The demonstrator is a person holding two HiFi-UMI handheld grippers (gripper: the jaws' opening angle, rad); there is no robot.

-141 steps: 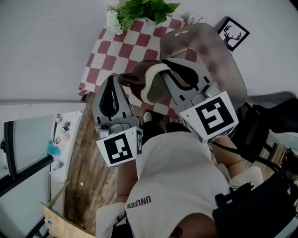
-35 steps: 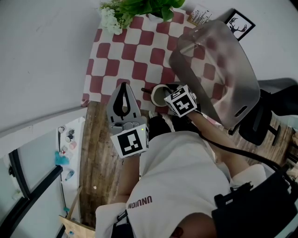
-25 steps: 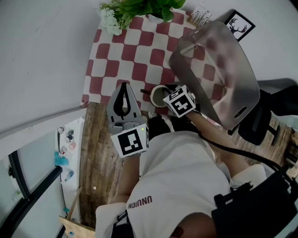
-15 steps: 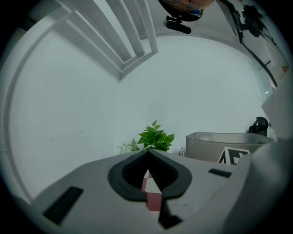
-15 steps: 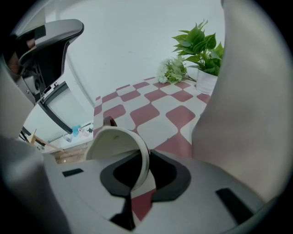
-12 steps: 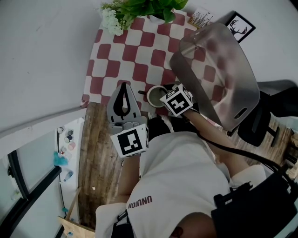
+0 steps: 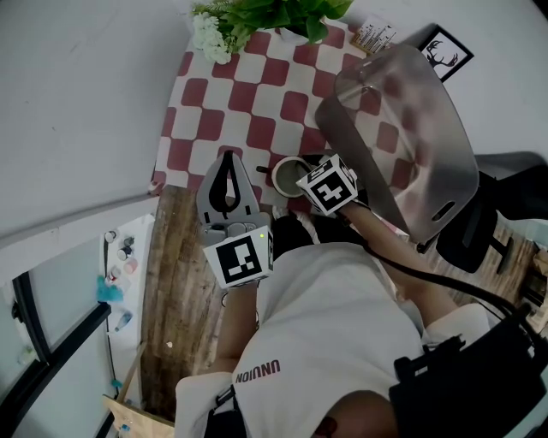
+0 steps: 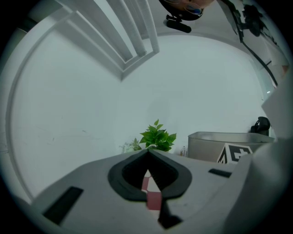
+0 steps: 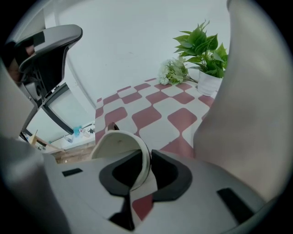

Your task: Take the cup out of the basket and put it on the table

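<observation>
1. Since the oldest frame, my right claw (image 9: 147, 157) has come down from its raised position at the basket (image 7: 445, 162). The cup (image 9: 116, 141), then held up in the air, now stands on the worktop (image 7: 175, 282).
2. Right claw, state: the jaws have just been opening. They stand partly apart with the cup's wall between them, one jaw inside the cup and one outside. The pads do not clamp the wall, and a gap shows below the rim.
3. Right claw, attitude: it points steeply down at the side of the cup's rim nearest the basket.
4. Left claw (image 8: 147, 155), state: the jaws are closed tip to tip with nothing between them. It is held roughly level, just left of the cup and not touching it.
5. Cup, location: upright, mouth up, on the red-and-white checked cloth (image 7: 248, 94) near the cloth's front edge. It sits between my left claw and the basket, outside the basket.
6. Surroundings: the grey translucent basket stands to the right of the cup. A green plant (image 7: 274, 13) and white flowers (image 7: 208, 34) stand at the far edge of the cloth. A framed picture (image 7: 445, 53) stands behind the basket.
</observation>
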